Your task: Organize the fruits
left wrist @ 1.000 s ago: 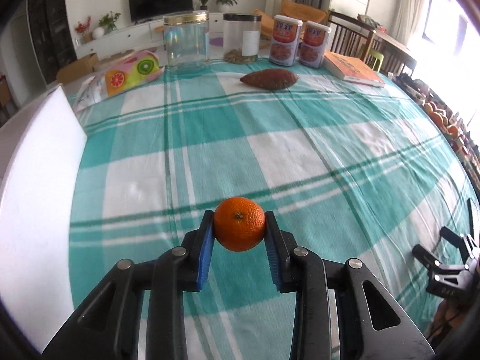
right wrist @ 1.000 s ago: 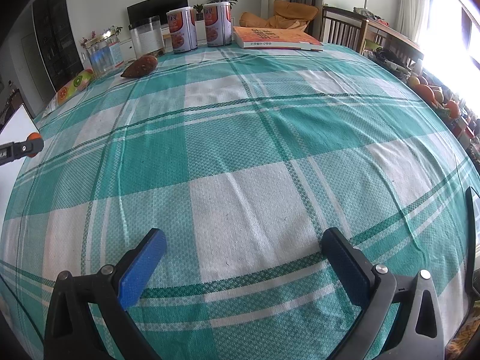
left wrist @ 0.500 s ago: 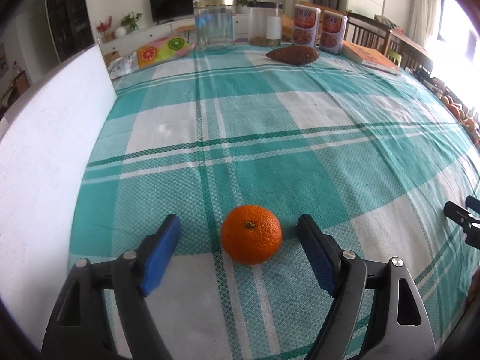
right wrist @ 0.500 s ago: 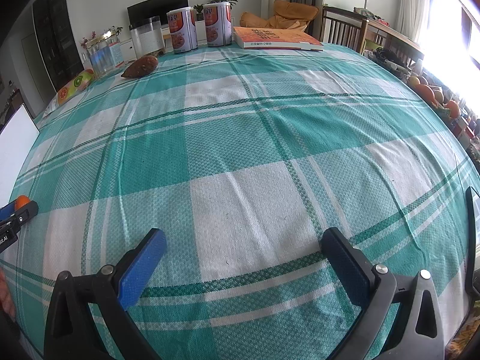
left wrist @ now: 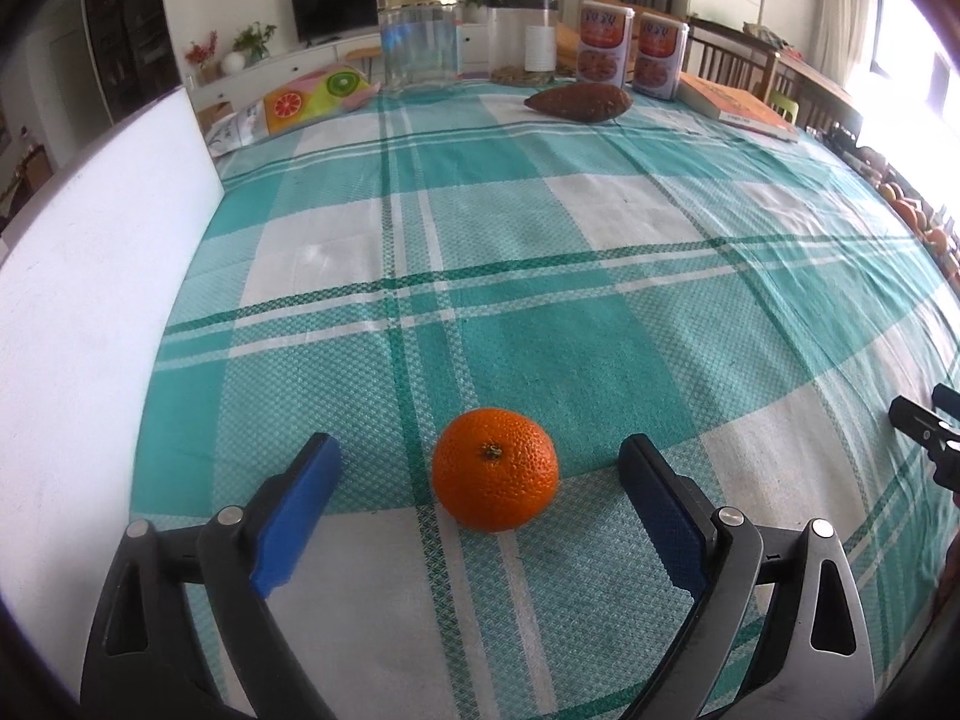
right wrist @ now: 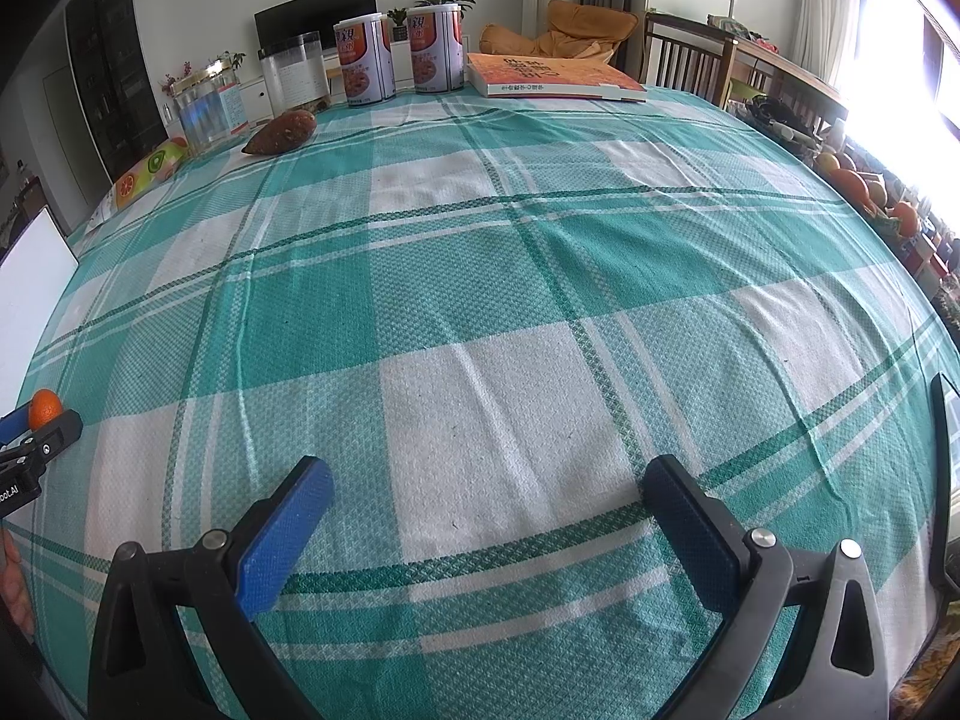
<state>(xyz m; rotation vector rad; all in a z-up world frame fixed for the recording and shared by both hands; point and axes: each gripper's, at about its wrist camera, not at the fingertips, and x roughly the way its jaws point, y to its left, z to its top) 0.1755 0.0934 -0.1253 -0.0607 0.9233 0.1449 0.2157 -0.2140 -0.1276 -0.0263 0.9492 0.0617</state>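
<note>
The orange (left wrist: 494,469) sits on the checked tablecloth (left wrist: 540,276), stem scar facing the camera, near the front edge of the table. It lies between the two blue pads of the left gripper (left wrist: 480,504), touching neither: the fingers are spread wide, with cloth showing on both sides of the fruit. In the right wrist view the same orange (right wrist: 45,408) peeks out at the far left edge, just behind the tip of the left gripper (right wrist: 36,441).

The right gripper (right wrist: 489,519) hangs over a bare white square of the tablecloth (right wrist: 510,312), its fingers also held wide apart with nothing between them. Its black tip (left wrist: 927,435) shows at the right border of the left wrist view, well apart from the orange.

A white board (left wrist: 90,312) stands along the left side of the table. At the far end lie a brown sweet potato (left wrist: 579,102), a clear jar with a gold lid (left wrist: 419,39), a second clear jar with a black lid (left wrist: 521,39), two printed canisters (left wrist: 630,54), an orange book (left wrist: 741,107) and a packet with fruit pictures (left wrist: 306,99). Beyond the right edge of the table, more oranges (right wrist: 864,189) lie in bright window light.
</note>
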